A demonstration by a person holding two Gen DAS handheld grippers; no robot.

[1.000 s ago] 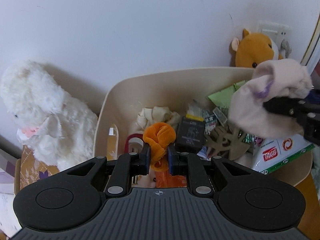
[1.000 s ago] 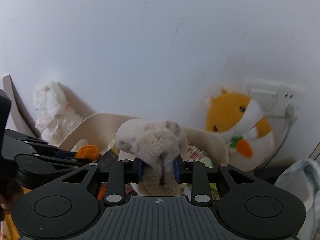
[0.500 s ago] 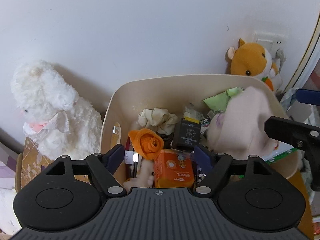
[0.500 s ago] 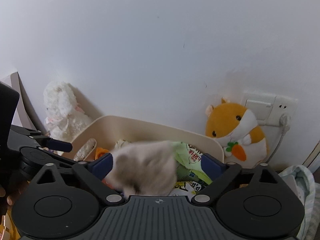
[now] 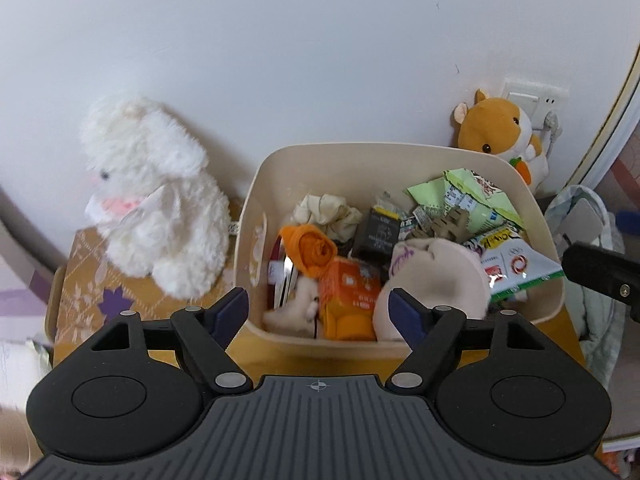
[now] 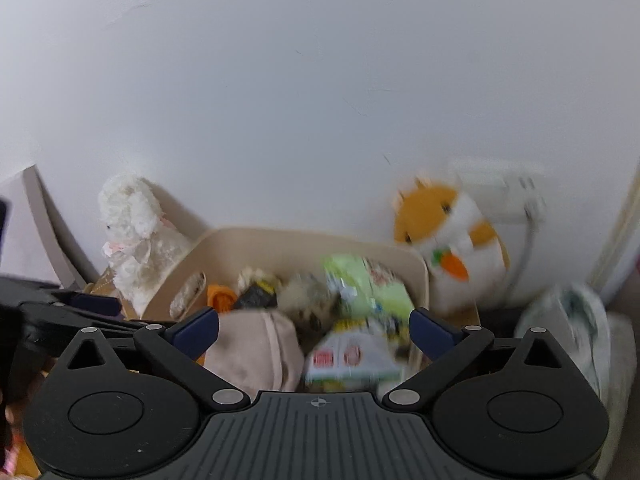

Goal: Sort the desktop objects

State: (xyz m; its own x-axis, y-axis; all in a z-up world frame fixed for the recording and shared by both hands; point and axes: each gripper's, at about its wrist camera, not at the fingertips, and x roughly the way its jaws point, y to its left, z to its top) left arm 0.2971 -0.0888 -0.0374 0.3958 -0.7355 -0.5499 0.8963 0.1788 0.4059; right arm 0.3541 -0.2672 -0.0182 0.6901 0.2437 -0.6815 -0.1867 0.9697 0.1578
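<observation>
A cream bin point(image 5: 256, 200) holds the sorted things. An orange fabric roll point(image 5: 310, 246) lies loose at its left side, and a pale pink plush piece point(image 5: 436, 276) lies at its front right. My left gripper point(image 5: 318, 308) stands open above the bin's near rim with nothing between its fingers. In the right wrist view, my right gripper point(image 6: 314, 322) hangs over the bin point(image 6: 248, 248), its jaws still opening. They press on nothing, and the pink plush piece point(image 6: 256, 352) rests below them. Part of the right gripper's black body point(image 5: 596, 276) shows at the right edge of the left wrist view.
A white plush lamb point(image 5: 156, 200) sits on a patterned box point(image 5: 92, 280) left of the bin. An orange hamster plush point(image 5: 496, 132) leans by a wall socket point(image 5: 532, 100) behind it. Green snack packets point(image 5: 472, 196), a black box point(image 5: 378, 234) and an orange carton point(image 5: 352, 292) fill the bin. Bundled cloth point(image 5: 580, 216) lies at the right.
Both grippers went from shut to open. The orange roll and the pink plush piece dropped into the bin. Both grippers drew back and up from it.
</observation>
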